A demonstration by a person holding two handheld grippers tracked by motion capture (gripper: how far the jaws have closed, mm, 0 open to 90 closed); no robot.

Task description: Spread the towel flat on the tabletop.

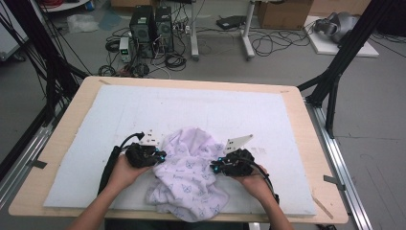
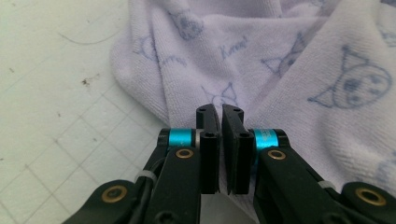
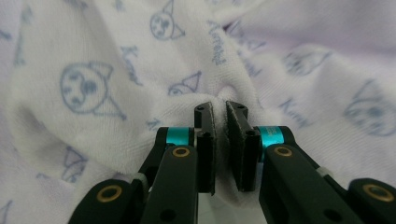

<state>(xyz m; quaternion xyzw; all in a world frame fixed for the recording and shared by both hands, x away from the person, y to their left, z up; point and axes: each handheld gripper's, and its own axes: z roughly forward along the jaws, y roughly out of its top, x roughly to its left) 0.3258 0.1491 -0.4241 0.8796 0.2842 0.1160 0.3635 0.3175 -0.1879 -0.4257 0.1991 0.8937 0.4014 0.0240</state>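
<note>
A crumpled white towel (image 1: pixel 189 177) printed with blue cat faces lies in a heap near the front of the white mat (image 1: pixel 215 110). My left gripper (image 1: pixel 160 157) meets the heap's left side and my right gripper (image 1: pixel 215 165) its right side. In the left gripper view the jaws (image 2: pixel 220 112) stand almost together, pinching a fold of the towel (image 2: pixel 280 70) at its edge beside the gridded mat. In the right gripper view the jaws (image 3: pixel 220 109) are closed on a raised ridge of towel (image 3: pixel 116 93), with cloth bunched between the pads.
The mat covers most of a wooden tabletop (image 1: pixel 62 139), whose bare rim shows all around. Black frame posts (image 1: pixel 335 72) stand at the table's back corners. Beyond the far edge, computer towers (image 1: pixel 151 26), cables and boxes sit on the floor.
</note>
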